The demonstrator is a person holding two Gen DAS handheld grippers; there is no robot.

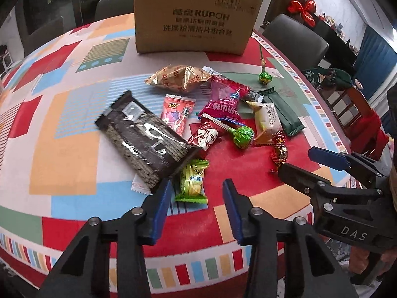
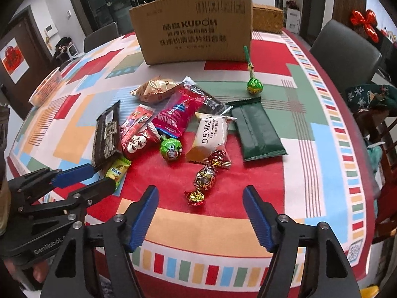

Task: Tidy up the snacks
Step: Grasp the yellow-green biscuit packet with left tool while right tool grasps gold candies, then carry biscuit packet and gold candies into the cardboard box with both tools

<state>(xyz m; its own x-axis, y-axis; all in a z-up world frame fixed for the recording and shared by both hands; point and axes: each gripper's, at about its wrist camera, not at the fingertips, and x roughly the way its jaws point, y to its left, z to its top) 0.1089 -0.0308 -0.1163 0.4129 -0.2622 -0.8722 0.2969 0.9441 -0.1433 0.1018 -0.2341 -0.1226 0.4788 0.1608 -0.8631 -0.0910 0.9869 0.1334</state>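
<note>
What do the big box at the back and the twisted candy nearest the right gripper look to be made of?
Box: plain brown corrugated cardboard by the look of it, matte, with dark printed lettering and a rough cut top edge.

Twisted candy: wrapper looks like metallic foil or foil-look film, glossy gold and red, creased, with bright glints and twisted ends. Which of the two cannot be told from here.

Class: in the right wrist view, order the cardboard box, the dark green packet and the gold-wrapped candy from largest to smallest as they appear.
1. cardboard box
2. dark green packet
3. gold-wrapped candy

The candy lies nearest the camera yet looks smallest, so the order seems safe.
</note>
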